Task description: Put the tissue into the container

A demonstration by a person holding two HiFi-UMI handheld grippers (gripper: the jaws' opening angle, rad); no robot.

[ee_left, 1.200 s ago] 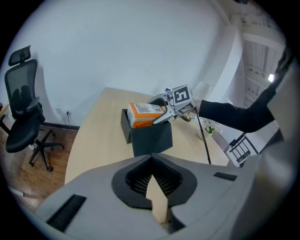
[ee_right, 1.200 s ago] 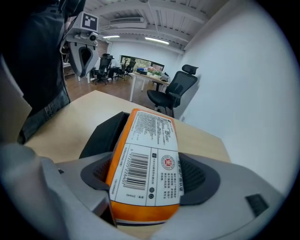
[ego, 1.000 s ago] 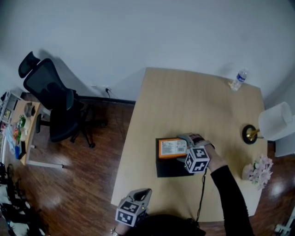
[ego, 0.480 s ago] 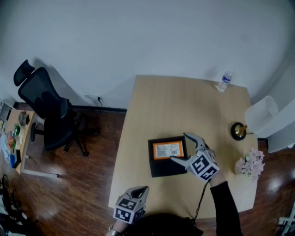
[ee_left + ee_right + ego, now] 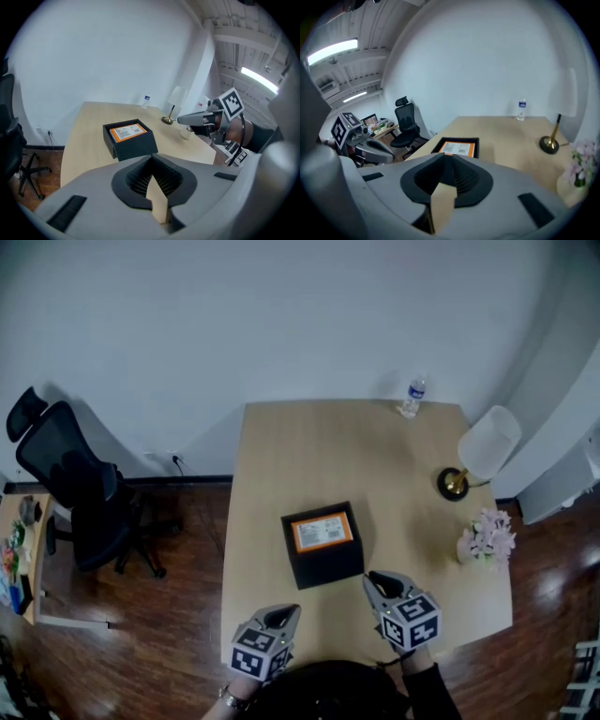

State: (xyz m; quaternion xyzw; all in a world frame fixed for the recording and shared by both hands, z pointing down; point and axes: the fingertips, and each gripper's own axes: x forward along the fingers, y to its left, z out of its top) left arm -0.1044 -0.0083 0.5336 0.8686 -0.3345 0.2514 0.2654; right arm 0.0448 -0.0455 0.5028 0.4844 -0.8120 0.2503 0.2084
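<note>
An orange tissue pack (image 5: 322, 532) lies inside the black box container (image 5: 324, 566) in the middle of the table. In the head view both grippers hover at the table's near edge, apart from the box. My right gripper (image 5: 373, 582) points toward the box's near right corner; its jaws are closing with nothing between them, and their tips meet. My left gripper (image 5: 284, 614) sits lower left, jaws together and empty. The left gripper view shows the container (image 5: 133, 147), the pack (image 5: 127, 131) and the right gripper (image 5: 187, 119) beyond. The right gripper view shows the pack (image 5: 457, 148) ahead.
A water bottle (image 5: 411, 396) stands at the table's far edge. A white-shaded lamp (image 5: 473, 451) and a vase of pale flowers (image 5: 486, 538) stand along the right side. A black office chair (image 5: 80, 488) is on the wood floor to the left.
My right gripper has let go of the tissue pack in the box and drawn back to the near edge, its jaws going from wide to together. The head camera has shifted back.
</note>
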